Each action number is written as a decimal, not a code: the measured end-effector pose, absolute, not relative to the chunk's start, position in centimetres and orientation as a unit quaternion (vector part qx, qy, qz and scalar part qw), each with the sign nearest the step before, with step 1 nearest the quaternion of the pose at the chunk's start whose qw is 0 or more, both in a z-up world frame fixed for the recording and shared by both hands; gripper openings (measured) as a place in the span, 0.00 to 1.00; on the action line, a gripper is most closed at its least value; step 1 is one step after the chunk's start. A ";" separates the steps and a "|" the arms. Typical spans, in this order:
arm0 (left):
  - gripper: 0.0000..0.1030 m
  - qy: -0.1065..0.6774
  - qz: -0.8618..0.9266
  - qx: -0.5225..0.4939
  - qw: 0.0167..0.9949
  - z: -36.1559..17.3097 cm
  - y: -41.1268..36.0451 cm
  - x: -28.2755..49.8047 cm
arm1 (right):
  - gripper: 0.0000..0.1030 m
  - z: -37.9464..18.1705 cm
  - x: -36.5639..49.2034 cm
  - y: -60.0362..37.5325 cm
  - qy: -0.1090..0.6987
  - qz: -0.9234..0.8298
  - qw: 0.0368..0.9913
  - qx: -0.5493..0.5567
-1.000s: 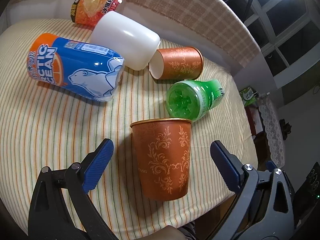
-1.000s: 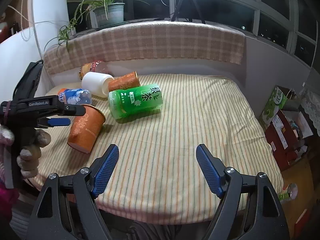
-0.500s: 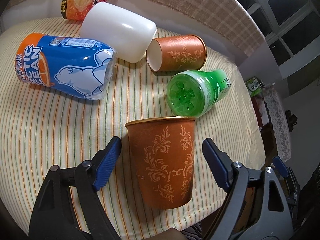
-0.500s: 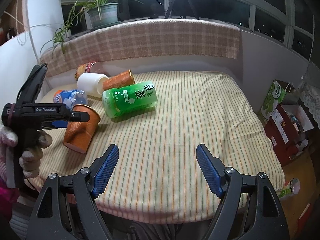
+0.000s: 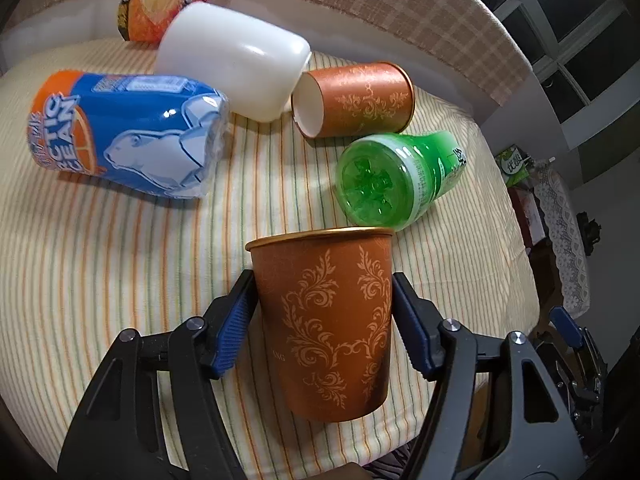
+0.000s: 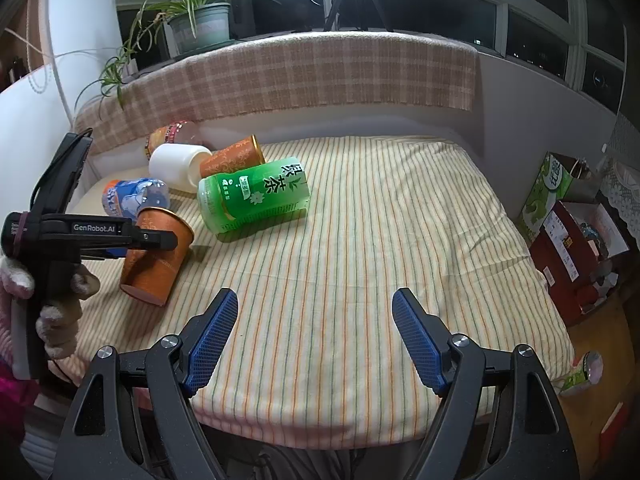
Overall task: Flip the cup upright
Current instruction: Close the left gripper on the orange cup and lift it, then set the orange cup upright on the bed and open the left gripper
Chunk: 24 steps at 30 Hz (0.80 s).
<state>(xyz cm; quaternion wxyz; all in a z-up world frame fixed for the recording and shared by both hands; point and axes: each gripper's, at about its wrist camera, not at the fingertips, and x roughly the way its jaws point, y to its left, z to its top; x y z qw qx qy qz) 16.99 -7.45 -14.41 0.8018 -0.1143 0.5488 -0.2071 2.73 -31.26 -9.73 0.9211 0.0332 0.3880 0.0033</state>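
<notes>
The left gripper [image 5: 324,316] has closed in on the cup [image 5: 328,320]: a second ago its blue pads stood wide on either side with clear gaps, half a second ago they were nearer, and now both pads [image 5: 234,332] sit against the cup's brown wall, so the tongs are narrow and appear to hold the cup by its middle. From the right wrist view the cup [image 6: 158,254] leans at the near left edge of the striped cloth [image 6: 360,240], mouth up and away, base down toward the cloth; whether the base still touches the cloth I cannot tell. It looks tilted rather than upright, so I judge the grasp to be made and the righting still to do: the wrist must turn until the gold rim [image 5: 320,237] is level, then set the base flat. The camera has also come lower and closer than before, and the cup fills more of the left view. The right gripper [image 6: 314,338] hangs wide open over bare cloth, holding nothing, much as it did a second ago. Just behind the cup lie a green bottle [image 5: 394,178], a second brown cup [image 5: 356,98] on its side, a white jar [image 5: 236,62] and a blue bottle [image 5: 124,132], none of them shifted; the green bottle is near enough to be knocked during the turn.
</notes>
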 end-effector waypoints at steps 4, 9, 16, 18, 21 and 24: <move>0.65 0.511 -0.197 -0.102 0.830 -12.8 -7.1 16.2 | 0.77 -9.9 2.8 -31.2 0.390 0.003 0.920 0.033; 0.65 0.410 -0.175 -0.057 0.893 -10.6 -7.4 14.8 | 0.77 -10.3 2.9 -31.1 0.397 0.005 0.917 0.036; 0.65 0.344 -0.148 0.049 0.926 -12.4 -10.0 13.0 | 0.77 -10.6 2.7 -31.0 0.399 0.008 0.916 0.039; 0.65 0.342 -0.151 0.058 0.926 -12.8 -10.2 12.2 | 0.77 -10.6 2.6 -31.1 0.397 0.007 0.917 0.041; 0.65 0.334 -0.152 0.060 0.928 -12.8 -9.9 11.2 | 0.77 -10.5 2.6 -31.4 0.395 0.005 0.917 0.046; 0.65 0.335 -0.156 0.053 0.928 -12.5 -9.4 10.4 | 0.77 -10.5 2.6 -31.6 0.394 0.003 0.918 0.050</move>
